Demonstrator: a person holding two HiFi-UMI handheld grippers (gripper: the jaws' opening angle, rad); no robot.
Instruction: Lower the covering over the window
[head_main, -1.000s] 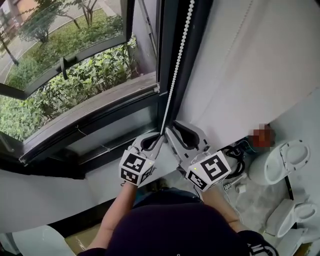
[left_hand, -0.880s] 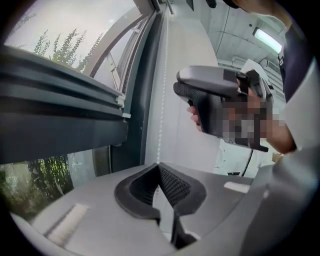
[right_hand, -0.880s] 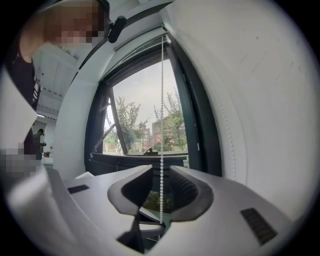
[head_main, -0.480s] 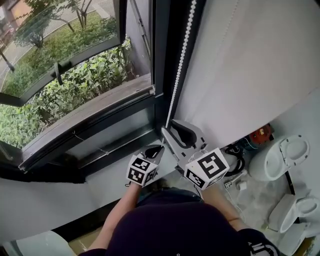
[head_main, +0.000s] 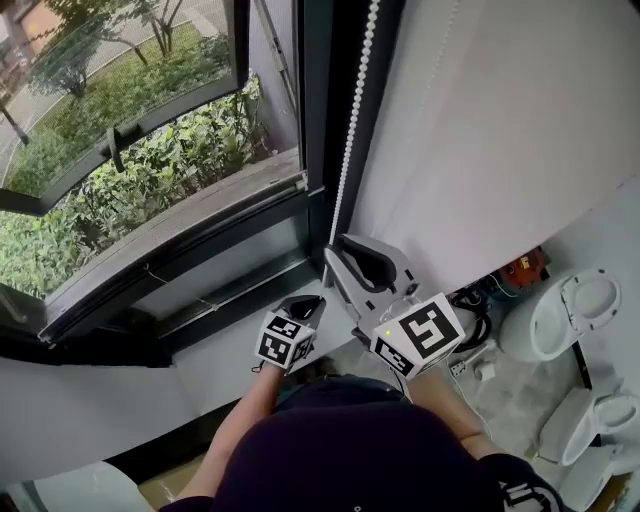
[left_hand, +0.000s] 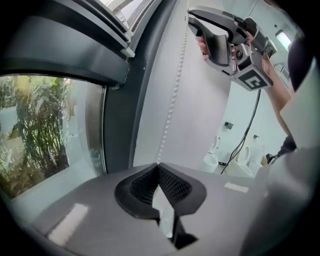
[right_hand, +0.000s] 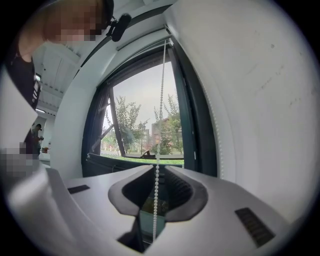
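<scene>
Window (head_main: 150, 170) at left, sash tilted open, shrubs outside. The glass shows bare; I can't make out the blind itself in any view. Dark frame (head_main: 320, 120) just right of the glass, and the bead chain (head_main: 350, 150) hangs down along it.

Left gripper (head_main: 310, 298) sits low, below the sill. My claw there is pressed together, with the chain running into its tip, so it is clamped on the chain.

Right gripper (head_main: 335, 255) is just beside it and higher. Its jaws stand apart, and the chain passes through the gap without either pad pressing on it.

White wall (head_main: 500, 130) fills the right side, with white fixtures (head_main: 585, 300) on the floor at bottom right.
</scene>
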